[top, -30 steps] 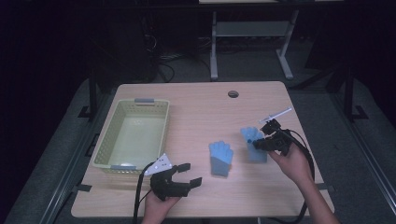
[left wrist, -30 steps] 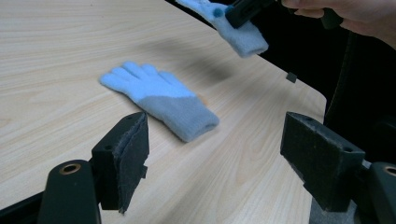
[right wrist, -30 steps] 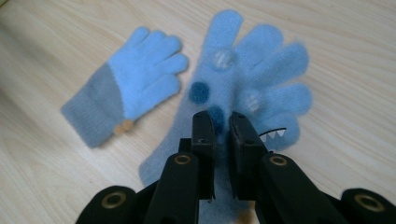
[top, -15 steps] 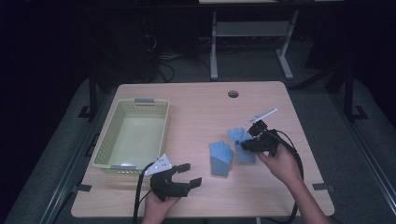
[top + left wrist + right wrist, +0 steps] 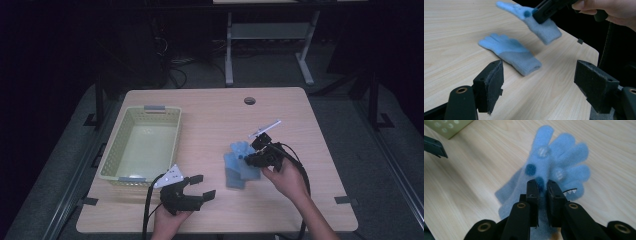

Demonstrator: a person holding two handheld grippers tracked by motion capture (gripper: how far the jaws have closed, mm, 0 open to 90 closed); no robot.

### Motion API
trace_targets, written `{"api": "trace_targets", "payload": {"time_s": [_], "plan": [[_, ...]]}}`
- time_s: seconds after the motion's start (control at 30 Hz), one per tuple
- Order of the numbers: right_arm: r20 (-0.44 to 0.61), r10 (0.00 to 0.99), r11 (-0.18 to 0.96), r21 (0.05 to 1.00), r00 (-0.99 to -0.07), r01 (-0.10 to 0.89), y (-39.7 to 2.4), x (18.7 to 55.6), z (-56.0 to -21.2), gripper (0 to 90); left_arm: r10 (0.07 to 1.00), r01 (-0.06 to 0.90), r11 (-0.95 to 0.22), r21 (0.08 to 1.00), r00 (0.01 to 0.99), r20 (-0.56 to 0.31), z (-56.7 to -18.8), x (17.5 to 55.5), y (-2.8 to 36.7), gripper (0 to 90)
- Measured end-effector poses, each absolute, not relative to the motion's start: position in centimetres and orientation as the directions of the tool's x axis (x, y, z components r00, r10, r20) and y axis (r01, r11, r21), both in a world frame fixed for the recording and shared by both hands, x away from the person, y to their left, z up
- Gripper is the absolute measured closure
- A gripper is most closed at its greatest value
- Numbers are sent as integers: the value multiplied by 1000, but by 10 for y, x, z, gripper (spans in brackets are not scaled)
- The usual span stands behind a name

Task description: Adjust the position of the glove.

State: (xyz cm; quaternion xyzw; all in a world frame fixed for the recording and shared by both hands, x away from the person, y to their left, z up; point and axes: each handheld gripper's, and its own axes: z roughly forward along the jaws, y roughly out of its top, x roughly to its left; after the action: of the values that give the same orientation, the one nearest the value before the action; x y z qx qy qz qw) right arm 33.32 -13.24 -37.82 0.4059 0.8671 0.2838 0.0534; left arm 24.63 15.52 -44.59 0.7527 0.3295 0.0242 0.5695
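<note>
A light blue glove (image 5: 554,167) hangs pinched in the right gripper (image 5: 260,152) at centre-right, above a second glove (image 5: 511,53) on the tabletop (image 5: 215,110). The left gripper (image 5: 192,192), lower left, has its jaws wide apart.

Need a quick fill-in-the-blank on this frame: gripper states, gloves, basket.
1. The right gripper is shut on a blue ____.
2. The left gripper hovers with its jaws ____.
3. The second glove lies flat on the ____.
4. The green basket holds ____ gloves.

Missing words: glove; open; table; no
</note>
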Motion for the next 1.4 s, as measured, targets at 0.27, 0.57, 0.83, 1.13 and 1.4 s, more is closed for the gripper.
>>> {"api": "trace_targets", "payload": {"time_s": [0.27, 0.57, 0.83, 1.13, 1.4], "plan": [[157, 729, 509, 527, -666, 681, -116, 333, -390, 818, 522, 456, -148, 878, 790, -322, -444, 247, 158, 235], [169, 746, 493, 510, -645, 704, -103, 335, -404, 812, 525, 466, -138, 874, 782, -334, -444, 246, 158, 235], [165, 756, 485, 509, -633, 712, -94, 333, -412, 811, 521, 468, -133, 874, 783, -340, -444, 245, 157, 235], [147, 791, 458, 500, -594, 735, -93, 333, -426, 769, 521, 468, -131, 874, 783, -341, -443, 244, 157, 235], [101, 808, 459, 508, -580, 729, -92, 332, -427, 646, 517, 471, -137, 871, 784, -343, -445, 244, 156, 235]]}}
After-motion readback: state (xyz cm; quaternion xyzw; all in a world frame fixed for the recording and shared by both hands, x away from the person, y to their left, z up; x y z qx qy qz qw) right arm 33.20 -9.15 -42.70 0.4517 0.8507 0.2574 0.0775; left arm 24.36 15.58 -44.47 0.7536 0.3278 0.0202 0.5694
